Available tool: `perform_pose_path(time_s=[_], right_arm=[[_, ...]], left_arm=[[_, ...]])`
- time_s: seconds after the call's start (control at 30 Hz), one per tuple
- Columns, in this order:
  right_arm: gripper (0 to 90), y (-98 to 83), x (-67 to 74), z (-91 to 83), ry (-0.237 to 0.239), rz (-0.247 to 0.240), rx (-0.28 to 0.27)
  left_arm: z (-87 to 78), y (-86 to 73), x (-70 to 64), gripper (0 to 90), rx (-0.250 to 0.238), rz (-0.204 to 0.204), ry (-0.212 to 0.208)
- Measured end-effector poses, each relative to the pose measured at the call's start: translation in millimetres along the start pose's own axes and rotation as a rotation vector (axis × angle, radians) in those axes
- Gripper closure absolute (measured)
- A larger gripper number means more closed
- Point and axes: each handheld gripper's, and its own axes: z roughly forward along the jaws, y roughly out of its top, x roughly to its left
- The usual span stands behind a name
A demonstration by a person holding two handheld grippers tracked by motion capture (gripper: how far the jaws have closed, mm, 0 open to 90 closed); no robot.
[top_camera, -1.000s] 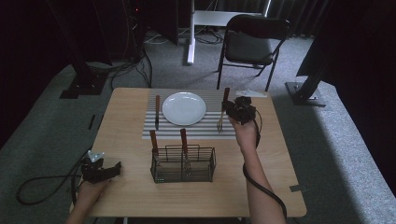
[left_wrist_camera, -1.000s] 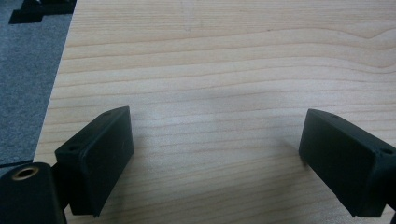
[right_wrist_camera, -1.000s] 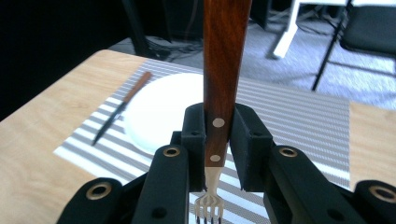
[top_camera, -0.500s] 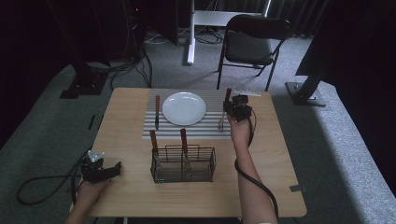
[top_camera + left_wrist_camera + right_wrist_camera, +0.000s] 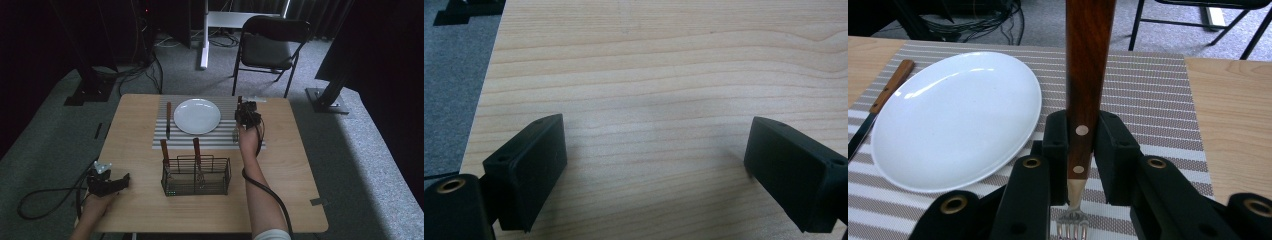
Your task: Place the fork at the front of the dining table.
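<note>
My right gripper (image 5: 1081, 135) is shut on the wooden handle of a fork (image 5: 1088, 60). The fork stands upright with its tines down, just above the striped placemat (image 5: 1148, 95) to the right of the white plate (image 5: 955, 117). From above, the right gripper (image 5: 241, 120) sits beside the plate's (image 5: 197, 116) right edge. A wooden-handled knife (image 5: 168, 120) lies on the mat left of the plate. My left gripper (image 5: 117, 182) rests at the table's front left corner, open (image 5: 654, 170) with only bare wood between its jaws.
A wire basket (image 5: 196, 175) stands in the middle front of the table, with two wooden-handled utensils (image 5: 196, 147) upright in it. The right forearm runs along the basket's right side. A black chair (image 5: 272, 47) stands behind the table.
The right hand has moved left toward the plate and sunk lower, carrying the fork. The left gripper has stayed put.
</note>
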Motion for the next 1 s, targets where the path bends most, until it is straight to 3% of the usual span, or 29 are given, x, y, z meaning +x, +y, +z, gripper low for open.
perform_pose_path(time_s=[0.3, 0.47, 0.67, 1.0], right_arm=[[76.1, 4.6, -2.9, 20.5, -0.026, 0.05, 0.007], [76.1, 7.2, -10.1, 37.8, -0.019, 0.106, 0.022], [76.1, 9.5, -14.2, 54.1, -0.012, 0.138, 0.042], [76.0, 18.3, -12.6, 71.5, -0.015, 0.146, 0.077]], left_arm=[[0.0, 0.0, 0.0, 9.9, 0.0, 0.0, 0.0], [0.0, -0.1, 0.0, 9.9, 0.0, 0.0, 0.0], [0.0, -0.1, 0.0, 10.0, 0.0, 0.0, 0.0], [0.0, -0.1, 0.0, 10.0, 0.0, 0.0, 0.0]])
